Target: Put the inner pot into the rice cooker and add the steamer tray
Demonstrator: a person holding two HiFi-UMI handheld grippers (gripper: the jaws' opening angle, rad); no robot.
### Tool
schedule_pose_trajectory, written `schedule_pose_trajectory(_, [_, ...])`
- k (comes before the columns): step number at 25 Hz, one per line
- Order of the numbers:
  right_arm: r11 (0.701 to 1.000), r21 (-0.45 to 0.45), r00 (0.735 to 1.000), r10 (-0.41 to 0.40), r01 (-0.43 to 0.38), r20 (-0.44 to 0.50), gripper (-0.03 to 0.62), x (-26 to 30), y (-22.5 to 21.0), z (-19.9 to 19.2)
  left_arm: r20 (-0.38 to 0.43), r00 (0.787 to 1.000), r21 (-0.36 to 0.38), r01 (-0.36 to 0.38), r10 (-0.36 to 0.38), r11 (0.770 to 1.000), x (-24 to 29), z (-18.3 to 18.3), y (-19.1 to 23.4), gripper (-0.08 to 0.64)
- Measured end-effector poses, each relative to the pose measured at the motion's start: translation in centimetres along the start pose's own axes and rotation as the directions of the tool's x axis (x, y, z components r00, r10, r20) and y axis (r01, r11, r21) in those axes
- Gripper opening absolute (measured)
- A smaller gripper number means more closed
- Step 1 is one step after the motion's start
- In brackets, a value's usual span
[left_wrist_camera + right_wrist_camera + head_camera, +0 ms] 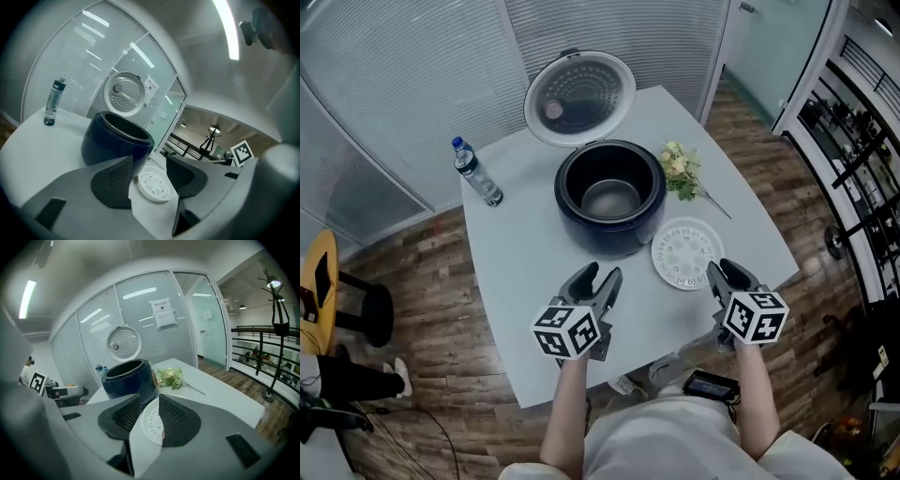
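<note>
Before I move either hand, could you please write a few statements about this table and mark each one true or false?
1. The rice cooker has its lid swung up. True.
2. The steamer tray sits inside the cooker. False: it lies flat on the table, to the right of the cooker.
3. The water bottle stands upright on the table. True.
4. The right tongs hold the flowers. False: they are open and empty, and the flowers lie on the table beyond the tray.
5. The left tongs are shut. False: they are open, with nothing between them.
</note>
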State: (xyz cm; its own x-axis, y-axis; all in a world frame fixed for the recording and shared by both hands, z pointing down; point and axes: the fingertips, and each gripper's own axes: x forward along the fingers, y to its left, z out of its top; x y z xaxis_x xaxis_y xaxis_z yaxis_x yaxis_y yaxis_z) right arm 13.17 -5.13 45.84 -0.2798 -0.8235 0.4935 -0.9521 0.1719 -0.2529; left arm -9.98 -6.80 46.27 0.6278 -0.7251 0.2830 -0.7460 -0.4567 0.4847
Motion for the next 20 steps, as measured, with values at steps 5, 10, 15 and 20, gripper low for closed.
schedule_pose_trajectory(5, [1.0,0.018,1.0,0.014,-0.013,-0.026,0.132,2.4,-3.2,0.0,-0.074,0.997,0.005,-0.003,0.003,1.0,3.0,-3.1,-0.7,0.229])
schedule_pose_trajectory(10, [0.999,0.032,0.996,0.035,-0.032,-0.083,0.132,5.0,-7.1,-0.7,-0.099,0.994,-0.036,-0.042,0.038,0.998,6.6,-5.5,-1.0,0.229])
schedule_pose_trajectory(15, [0.997,0.056,0.988,0.067,-0.059,-0.141,0.132,7.8,-10.4,-2.1,-0.128,0.989,-0.103,-0.086,0.073,0.991,9.6,-8.0,-0.4,0.229])
schedule_pose_trajectory(20, [0.995,0.07,0.977,0.082,-0.069,-0.198,0.132,10.2,-13.3,-3.6,-0.178,0.978,-0.152,-0.134,0.106,0.979,12.4,-10.6,0.6,0.229])
